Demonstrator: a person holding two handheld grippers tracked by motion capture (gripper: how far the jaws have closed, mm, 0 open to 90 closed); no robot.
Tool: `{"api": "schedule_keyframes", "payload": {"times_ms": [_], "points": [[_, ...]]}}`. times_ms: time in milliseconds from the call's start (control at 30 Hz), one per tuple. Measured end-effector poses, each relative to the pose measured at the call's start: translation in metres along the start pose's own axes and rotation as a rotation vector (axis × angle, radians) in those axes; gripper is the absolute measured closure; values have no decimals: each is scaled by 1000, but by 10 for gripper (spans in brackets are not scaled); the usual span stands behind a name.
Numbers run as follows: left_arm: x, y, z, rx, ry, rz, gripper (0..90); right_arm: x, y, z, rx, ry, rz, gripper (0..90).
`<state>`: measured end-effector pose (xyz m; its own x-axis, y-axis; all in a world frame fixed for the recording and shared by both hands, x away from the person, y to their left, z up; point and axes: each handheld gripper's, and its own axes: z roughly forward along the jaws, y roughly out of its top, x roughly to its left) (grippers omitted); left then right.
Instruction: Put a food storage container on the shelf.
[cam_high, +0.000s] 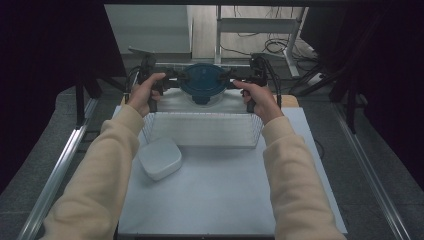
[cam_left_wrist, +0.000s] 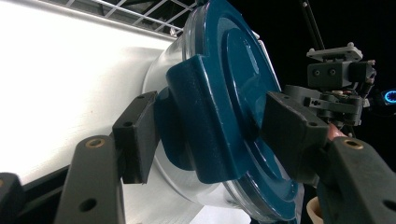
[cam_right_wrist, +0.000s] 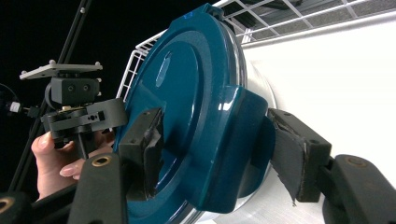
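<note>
Blue-lidded container (cam_high: 202, 82), lid up, held level above the wire basket (cam_high: 200, 129), both tools clamped on its side clips.

I am seeing one round container with a blue lid (cam_high: 202, 82) and a clear body. One white wire rack (cam_high: 200, 129) is sitting on the table (cam_high: 225, 195). One white rounded square lid or dish (cam_high: 160, 158) is lying near it. I am counting two grippers, left (cam_high: 176, 76) and right (cam_high: 229, 77).

white wire rack (cam_high: 200, 129) just below both tools, white lidded box (cam_high: 160, 158) front left, bare mat (cam_high: 225, 195) near the person
</note>
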<state>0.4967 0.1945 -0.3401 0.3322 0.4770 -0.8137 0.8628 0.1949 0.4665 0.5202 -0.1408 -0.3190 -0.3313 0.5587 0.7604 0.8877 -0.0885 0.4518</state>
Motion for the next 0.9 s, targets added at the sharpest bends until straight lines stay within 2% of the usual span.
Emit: {"api": "schedule_keyframes", "payload": {"times_ms": [67,100,133,167,200,267,300,367,400,433,500,533,567,667,700,733,767,800,833,867,900], "points": [[1,-1,0,-4,-3,8,382,1,-1,0,-2,-4,-3,371],[0,-2,0,-11,2,24,378,3,-2,1,-7,-17,-18,349],[-2,-2,0,-25,18,42,366,6,-4,2,-14,-35,-38,317],[-6,-4,-2,-47,53,74,350,9,-5,3,-12,-49,-50,264],[-6,-4,-2,-47,53,74,323,15,-8,4,-14,-65,-76,200],[-16,-9,-11,-83,90,148,275,23,-12,4,-15,-117,-127,139],[-20,-11,-16,-97,114,178,251,30,-16,2,-33,-160,-173,110],[-28,-18,-25,-113,159,242,225,41,-23,-4,-44,-212,-240,65],[-28,-18,-25,-113,159,242,213,41,-23,-4,-44,-212,-240,65],[-35,-28,-35,-138,176,291,211,49,-32,-13,-86,-233,-296,62],[-41,-40,-45,-153,180,329,215,53,-44,-24,-118,-221,-347,66],[-45,-51,-52,-159,182,361,221,54,-48,-28,-117,-223,-364,67],[-48,-57,-56,-163,178,376,225,56,-56,-34,-113,-227,-401,68],[-57,-89,-68,-147,183,461,227,58,-78,-47,-126,-255,-487,80],[-59,-97,-71,-144,205,490,227,58,-86,-52,-129,-249,-506,87],[-63,-111,-73,-151,258,546,230,57,-92,-55,-128,-245,-525,92],[-64,-122,-75,-146,281,580,242,57,-102,-60,-126,-240,-555,101],[-63,-132,-76,-136,273,592,246,56,-110,-63,-125,-242,-581,104],[-63,-132,-76,-136,273,592,248,56,-119,-66,-130,-245,-604,108],[-61,-142,-77,-124,261,591,248,56,-119,-66,-130,-245,-604,108],[-57,-157,-78,-97,246,588,251,54,-137,-73,-139,-238,-637,123]]}}
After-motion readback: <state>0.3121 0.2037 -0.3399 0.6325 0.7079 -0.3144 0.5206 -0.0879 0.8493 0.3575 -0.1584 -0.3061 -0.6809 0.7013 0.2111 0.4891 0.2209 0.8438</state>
